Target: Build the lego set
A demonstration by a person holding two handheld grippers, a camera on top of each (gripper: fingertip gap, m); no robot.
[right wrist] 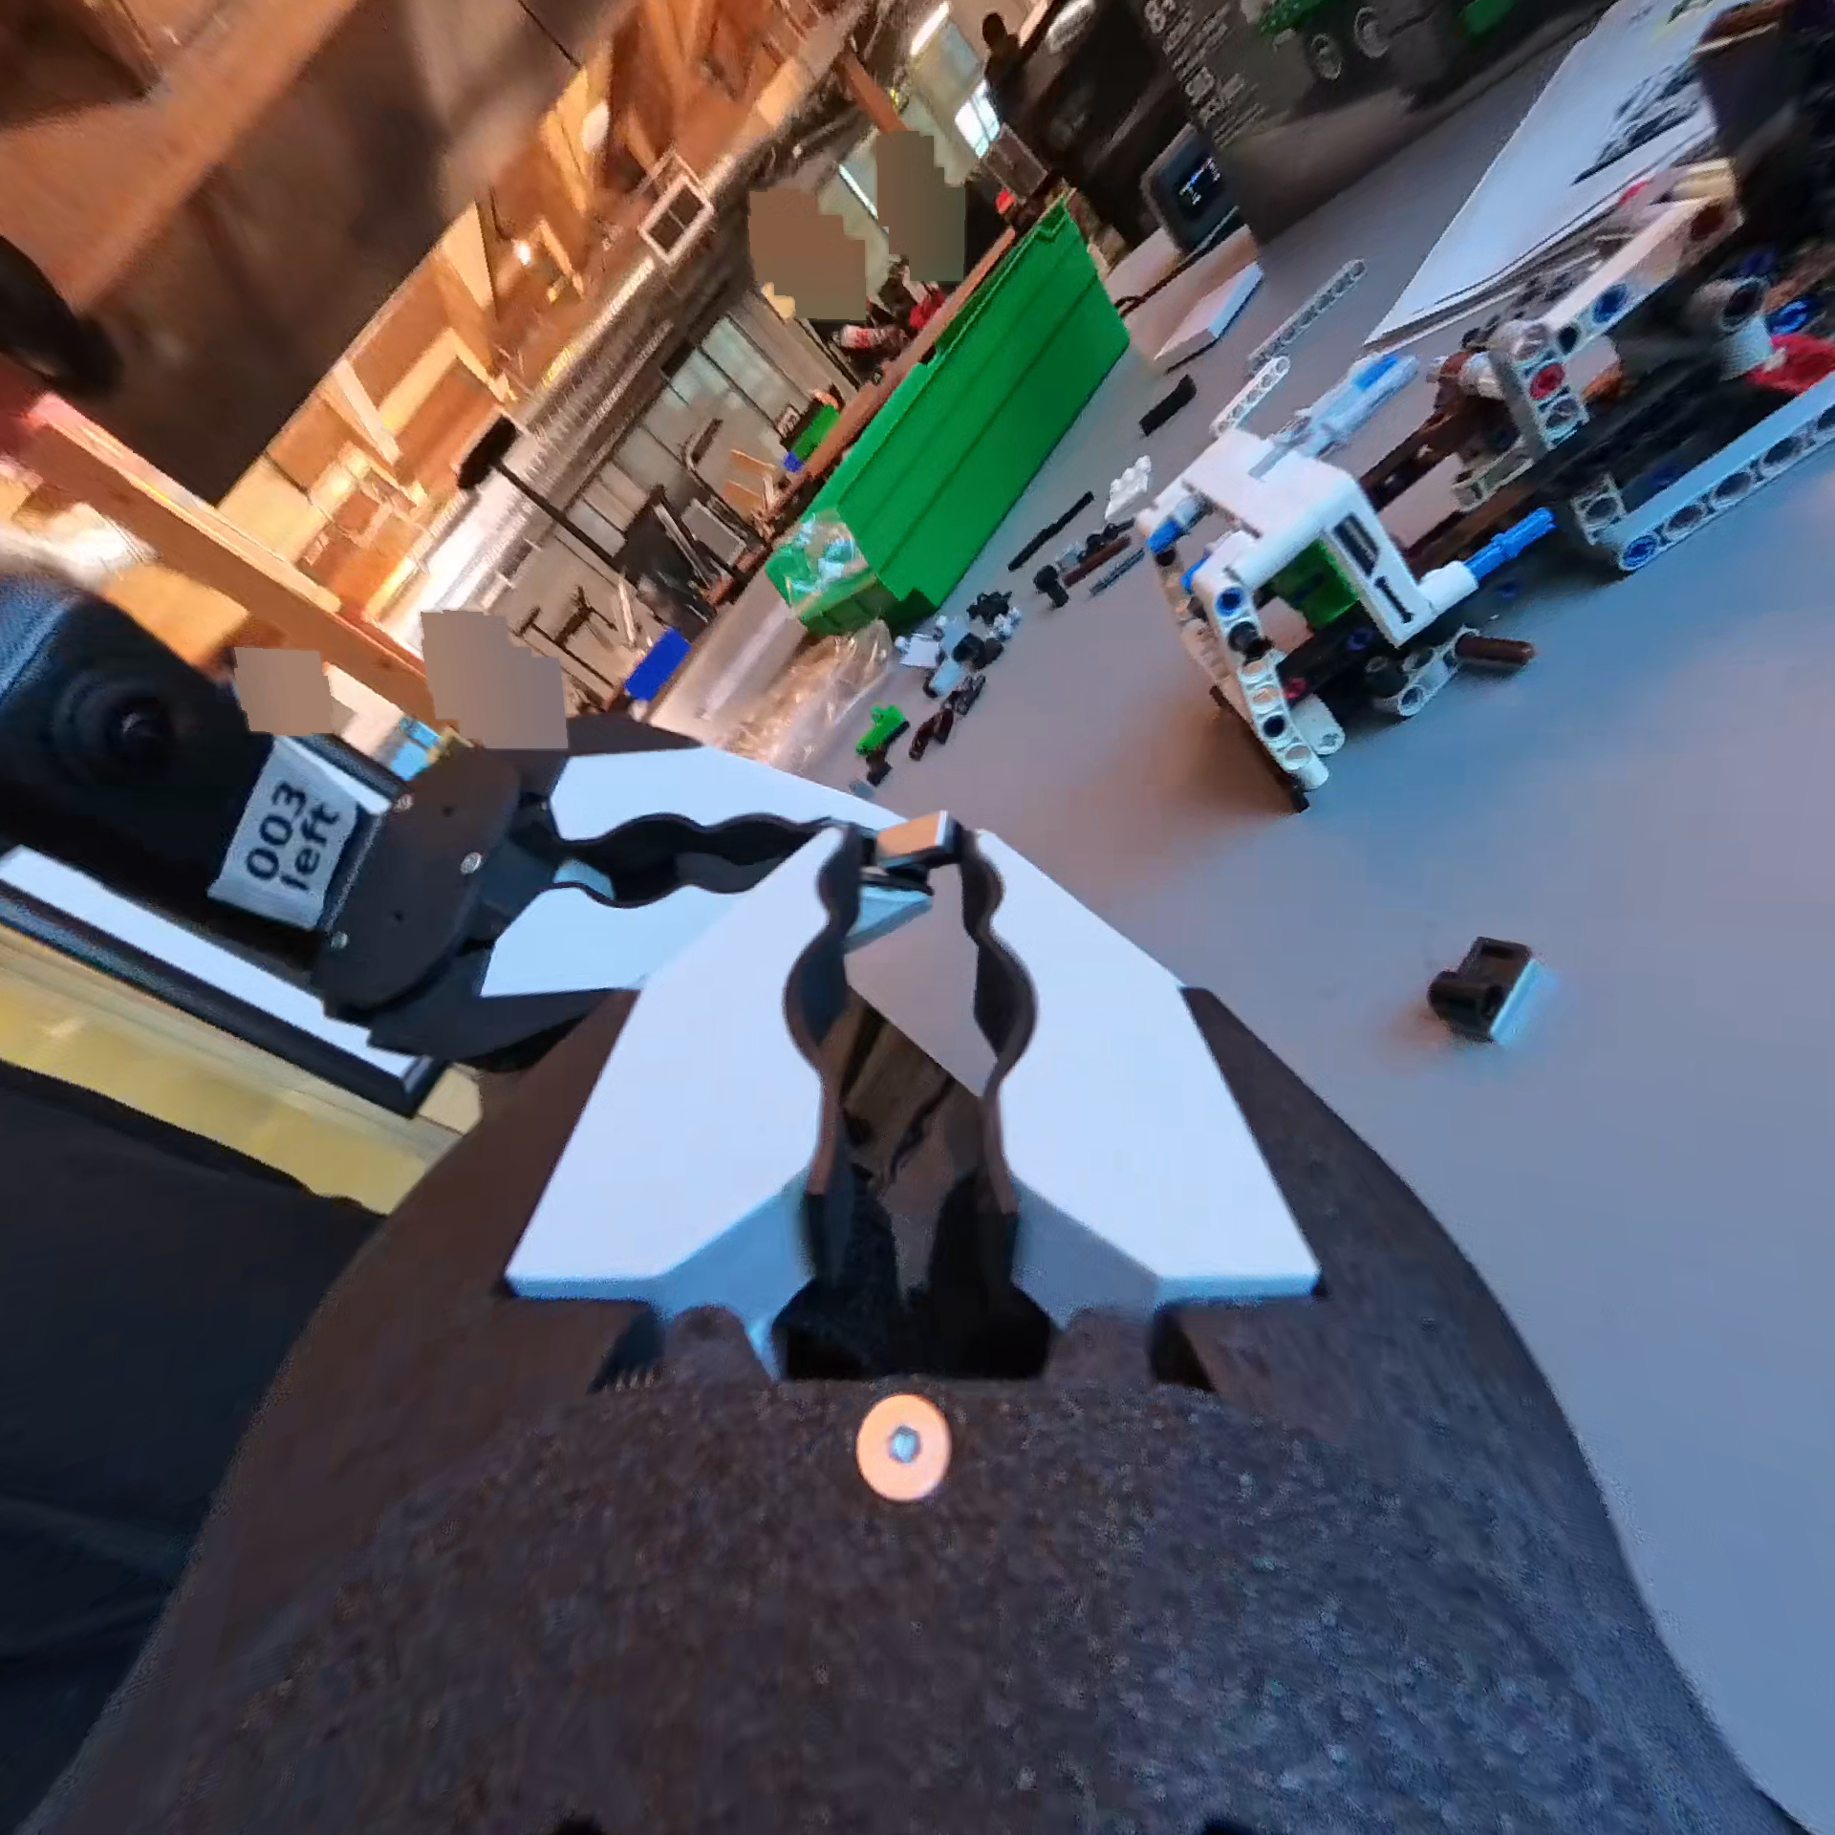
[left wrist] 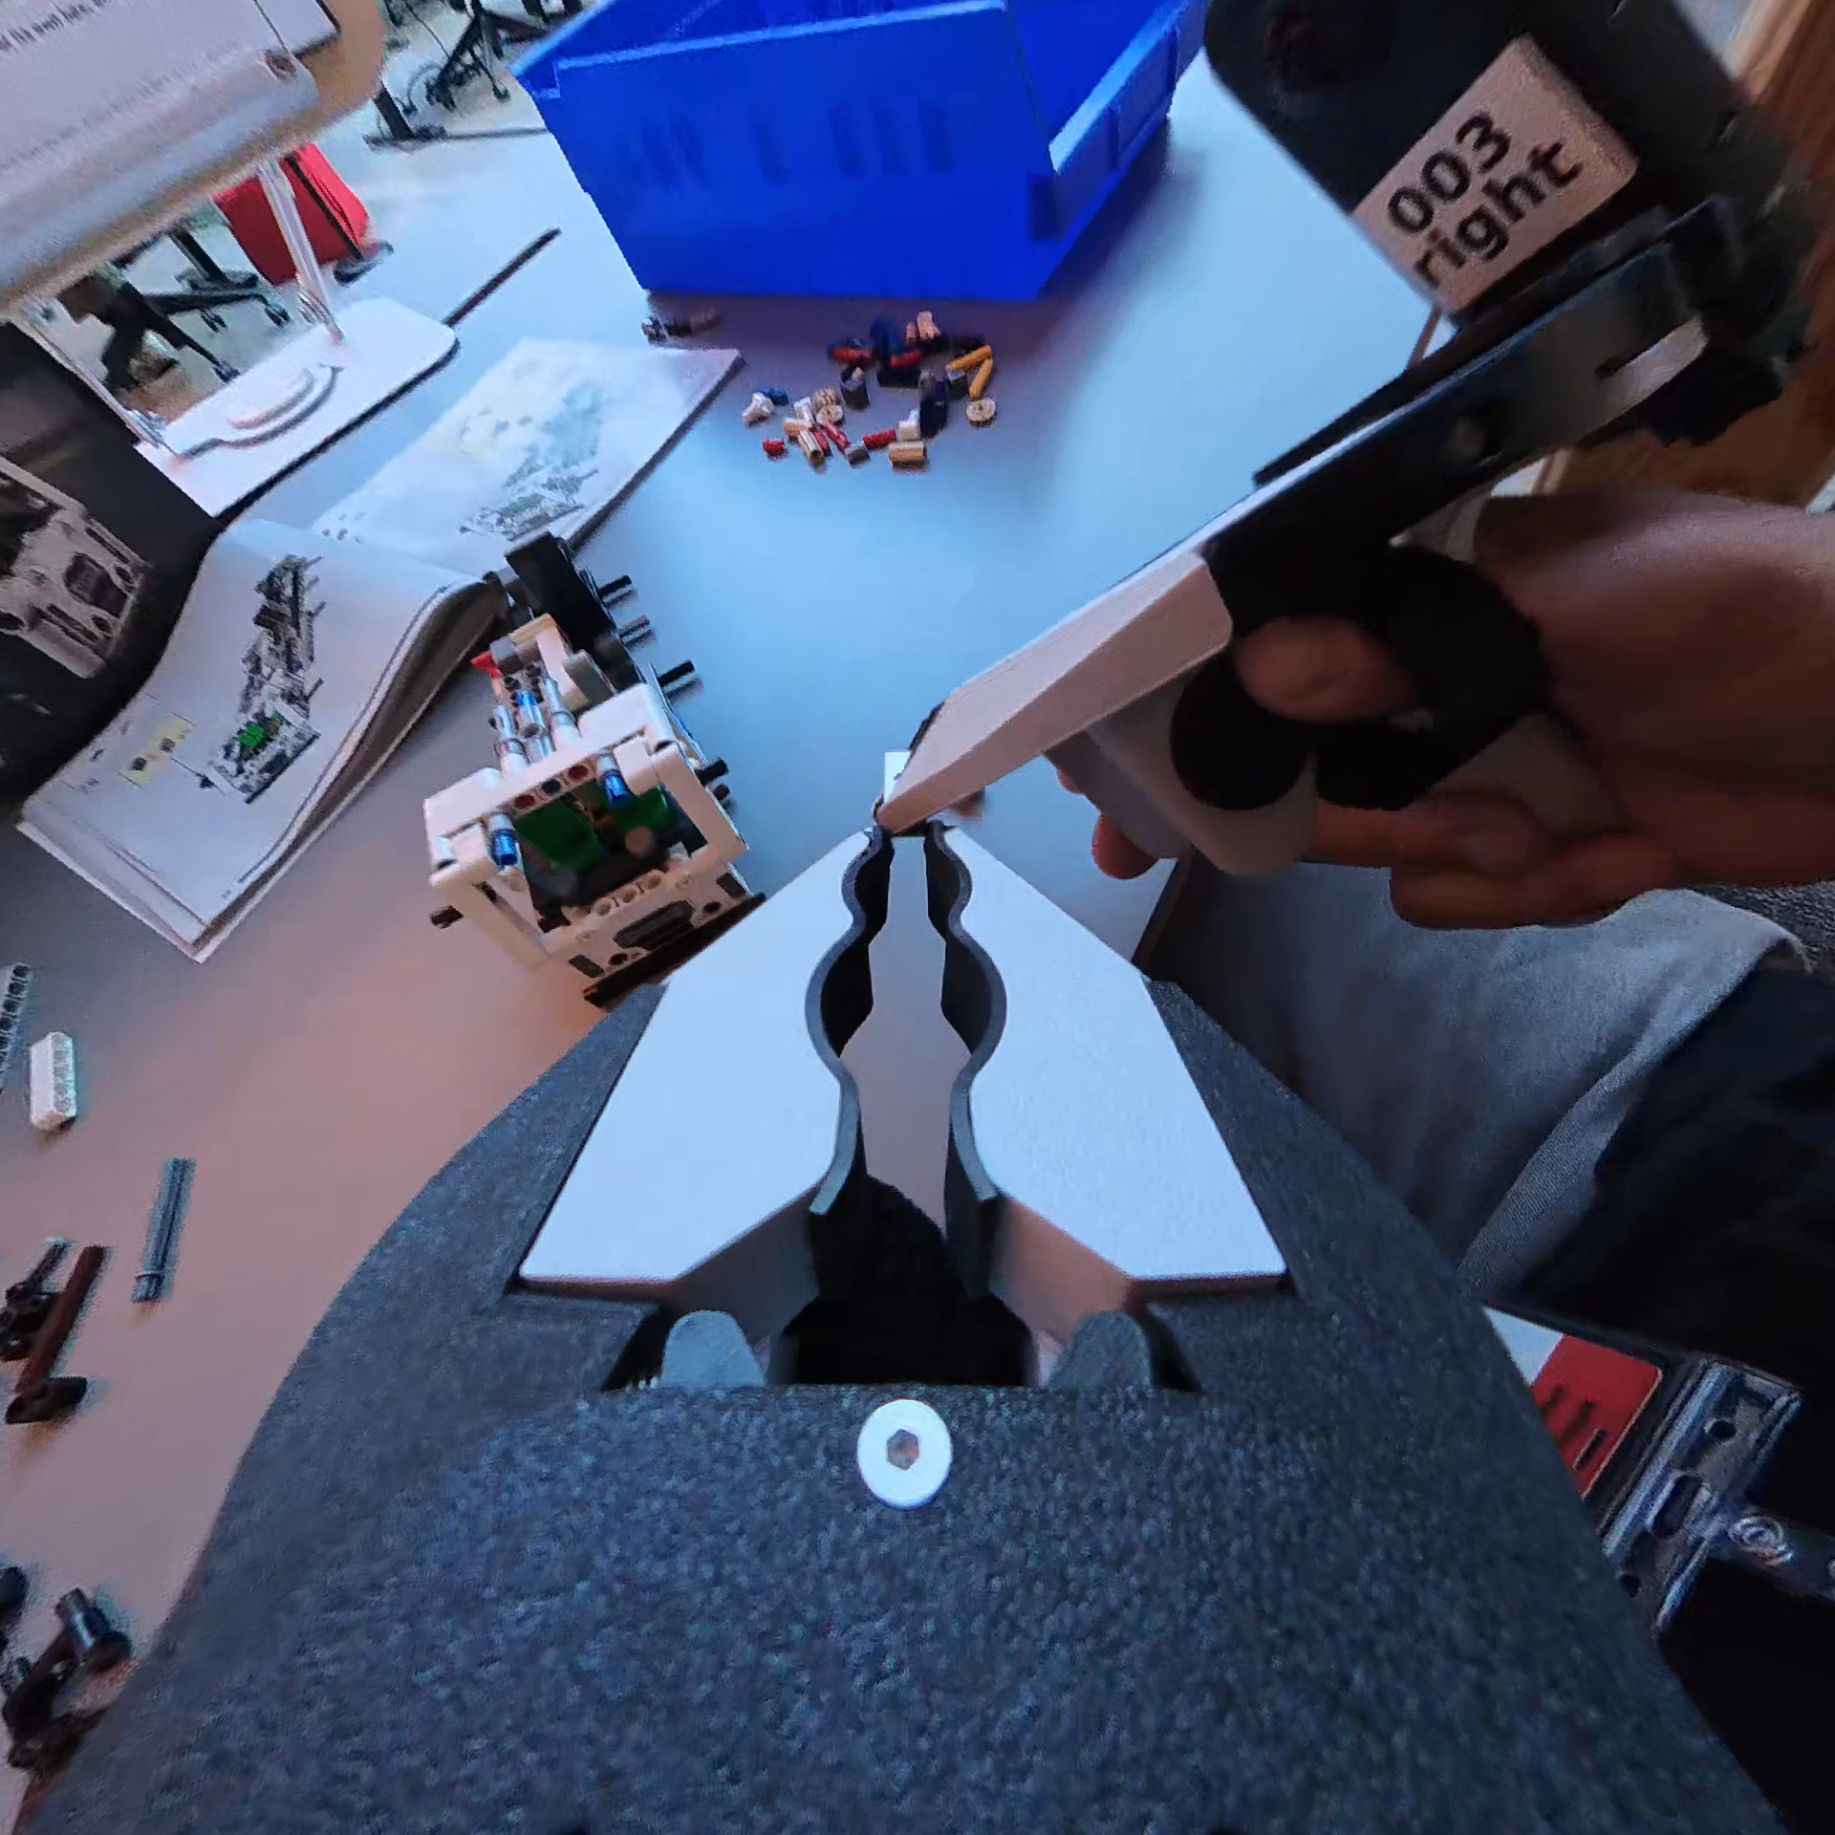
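Observation:
A small white lego piece (right wrist: 918,832) sits between the tips of my right gripper (right wrist: 902,844), which is shut on it above the grey table (right wrist: 1489,1291). My left gripper (left wrist: 906,842) comes in from the left in the right wrist view (right wrist: 839,824). Its jaws are nearly closed and its tips meet the same piece (left wrist: 902,773). In the left wrist view the right gripper (left wrist: 887,816) reaches down from the upper right, held by a hand (left wrist: 1638,715). The partly built white model (left wrist: 586,844) stands to the left, also in the right wrist view (right wrist: 1291,586).
An open instruction booklet (left wrist: 248,715) lies left of the model. A blue bin (left wrist: 854,149) stands at the back with a pile of small parts (left wrist: 884,397) before it. A green bin (right wrist: 973,427), loose black parts (left wrist: 60,1321) and a black-and-white piece (right wrist: 1489,988) are on the table. Both grippers' tips are close together, under 4 cm apart.

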